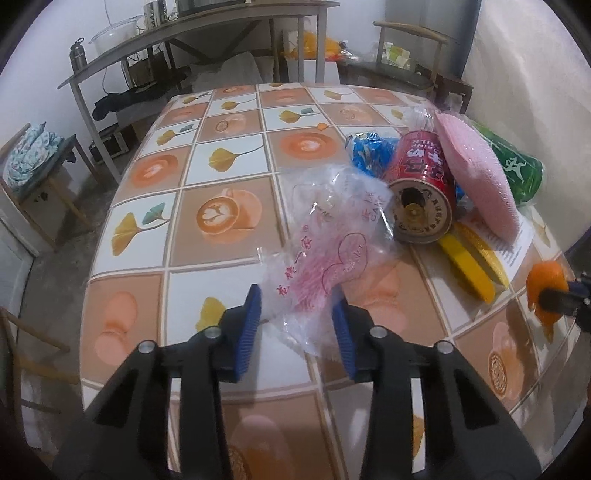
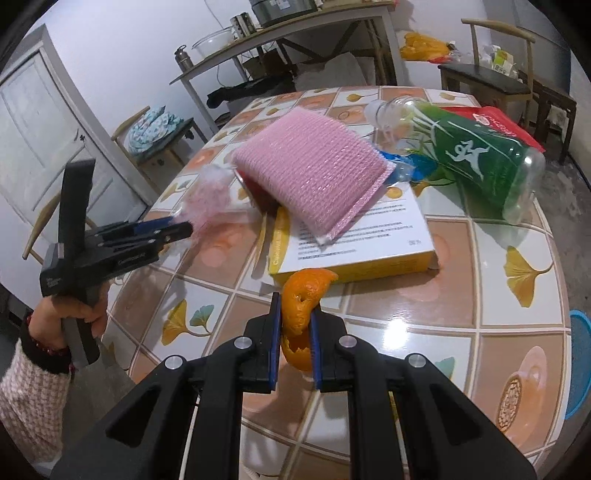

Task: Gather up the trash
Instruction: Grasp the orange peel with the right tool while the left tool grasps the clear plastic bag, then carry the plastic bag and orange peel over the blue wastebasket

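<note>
My left gripper [image 1: 297,301] is open, its blue pads on either side of the near end of a crumpled clear plastic bag with red print [image 1: 328,236] that lies on the table. My right gripper [image 2: 295,306] is shut on a piece of orange peel [image 2: 304,295] and holds it above the table; it also shows in the left wrist view [image 1: 546,291]. A red can [image 1: 421,184] lies on its side beside a blue wrapper [image 1: 365,149], a pink sponge [image 2: 310,177], a green plastic bottle [image 2: 476,155] and a yellow-edged box [image 2: 354,240].
The round table [image 1: 221,221] has a tiled cloth with leaf and coffee prints. A red packet [image 2: 495,122] lies behind the bottle. Chairs [image 2: 491,77] and a shelf table [image 1: 207,33] stand behind. A blue-rimmed bin [image 2: 578,362] sits at the right.
</note>
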Demonstrator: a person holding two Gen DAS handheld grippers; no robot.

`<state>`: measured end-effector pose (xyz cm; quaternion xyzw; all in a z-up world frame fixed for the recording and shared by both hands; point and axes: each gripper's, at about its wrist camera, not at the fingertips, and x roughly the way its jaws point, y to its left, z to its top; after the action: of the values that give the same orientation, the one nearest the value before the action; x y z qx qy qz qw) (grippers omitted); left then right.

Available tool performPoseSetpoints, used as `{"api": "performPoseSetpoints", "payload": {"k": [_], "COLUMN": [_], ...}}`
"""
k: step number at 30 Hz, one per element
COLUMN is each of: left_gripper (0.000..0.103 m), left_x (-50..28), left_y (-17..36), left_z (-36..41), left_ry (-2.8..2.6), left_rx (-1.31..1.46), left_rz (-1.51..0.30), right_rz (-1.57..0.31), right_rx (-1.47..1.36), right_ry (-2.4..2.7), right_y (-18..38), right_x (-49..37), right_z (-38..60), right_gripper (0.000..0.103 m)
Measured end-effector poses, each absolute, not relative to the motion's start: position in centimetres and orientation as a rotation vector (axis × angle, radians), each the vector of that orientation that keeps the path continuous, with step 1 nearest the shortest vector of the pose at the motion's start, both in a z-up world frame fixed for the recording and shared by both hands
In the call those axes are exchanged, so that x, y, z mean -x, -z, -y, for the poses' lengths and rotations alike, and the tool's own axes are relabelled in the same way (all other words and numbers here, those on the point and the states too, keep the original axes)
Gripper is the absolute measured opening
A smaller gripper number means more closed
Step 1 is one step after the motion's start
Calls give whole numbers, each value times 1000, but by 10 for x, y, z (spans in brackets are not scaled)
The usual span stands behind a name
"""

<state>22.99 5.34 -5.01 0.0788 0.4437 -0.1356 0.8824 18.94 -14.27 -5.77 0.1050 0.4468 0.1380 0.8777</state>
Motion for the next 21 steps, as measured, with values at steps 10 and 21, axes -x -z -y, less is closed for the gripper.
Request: {"api": "performPoseSetpoints", "payload": {"k": [10, 21], "left_gripper": [25, 25], "left_x": [-213, -181], "left_y": [35, -14], "left_z": [-68, -73], "left_ry": [233, 221], "left_rx": [-85, -53], "left_rz": [-900, -797], "right_rz": [-912, -855], "right_rx": [-246, -280], "right_ry": [-266, -250], "right_y": [54, 41], "right_x": [-186, -178], "right_z": [159, 179], "right_gripper": [14, 14]}}
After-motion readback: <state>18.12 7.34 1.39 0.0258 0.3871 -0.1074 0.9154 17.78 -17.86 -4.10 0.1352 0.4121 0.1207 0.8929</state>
